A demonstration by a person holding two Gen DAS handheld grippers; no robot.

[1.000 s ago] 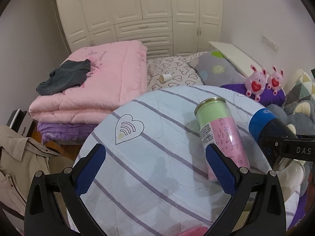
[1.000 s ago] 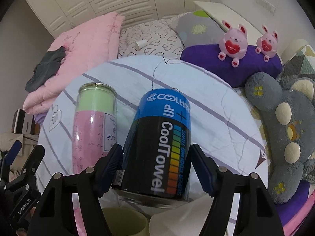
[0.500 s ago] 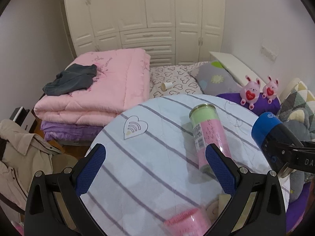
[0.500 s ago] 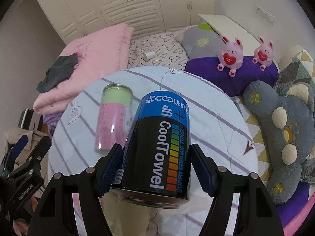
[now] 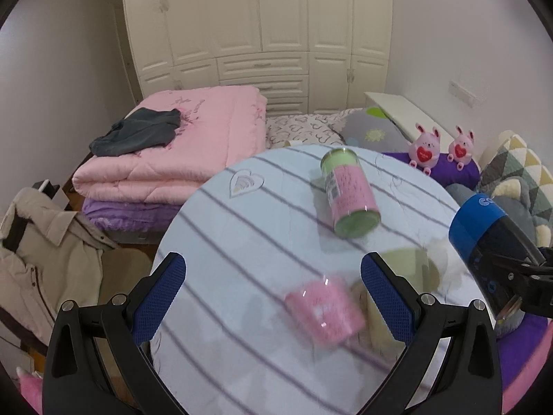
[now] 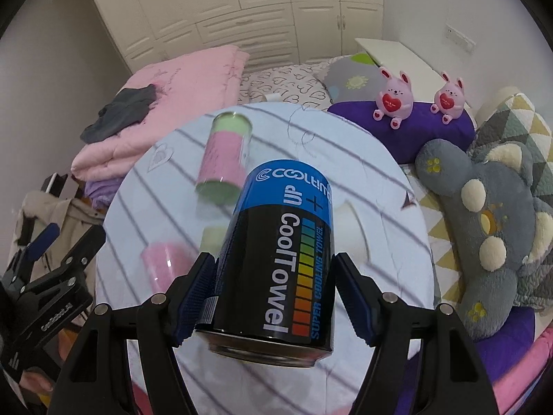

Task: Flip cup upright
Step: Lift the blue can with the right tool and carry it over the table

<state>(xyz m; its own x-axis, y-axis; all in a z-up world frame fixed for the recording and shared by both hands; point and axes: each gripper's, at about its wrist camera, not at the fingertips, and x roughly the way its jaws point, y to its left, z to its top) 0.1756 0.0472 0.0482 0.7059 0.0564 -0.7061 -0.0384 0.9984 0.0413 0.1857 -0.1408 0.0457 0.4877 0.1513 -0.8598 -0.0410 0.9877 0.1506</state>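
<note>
A white wardrobe [image 5: 262,31] fills the far wall, with a folded pink quilt [image 5: 179,152] stacked in front of it at the left and a grey plush [image 6: 484,228] lying at the right. Nearer stands a round table [image 5: 242,242] under a striped cloth. On its far part a pink-and-green can [image 5: 349,193] lies on its side. At the near part lie three cups: a pink cup [image 5: 325,311] on its side, blurred; a pale green cup [image 5: 411,266] just right of it, also seemingly on its side, though blur makes that hard to judge; and a white cup [image 6: 352,224] on its side at the right. The right gripper [image 6: 273,297] grips a black-and-blue can [image 6: 287,252] between its blue pads, holding it above the near edge of the table, its print upside down. The left gripper [image 5: 273,297] hangs over the near left of the table, spread wide and holding nothing, the pink cup showing between its fingers.
</note>
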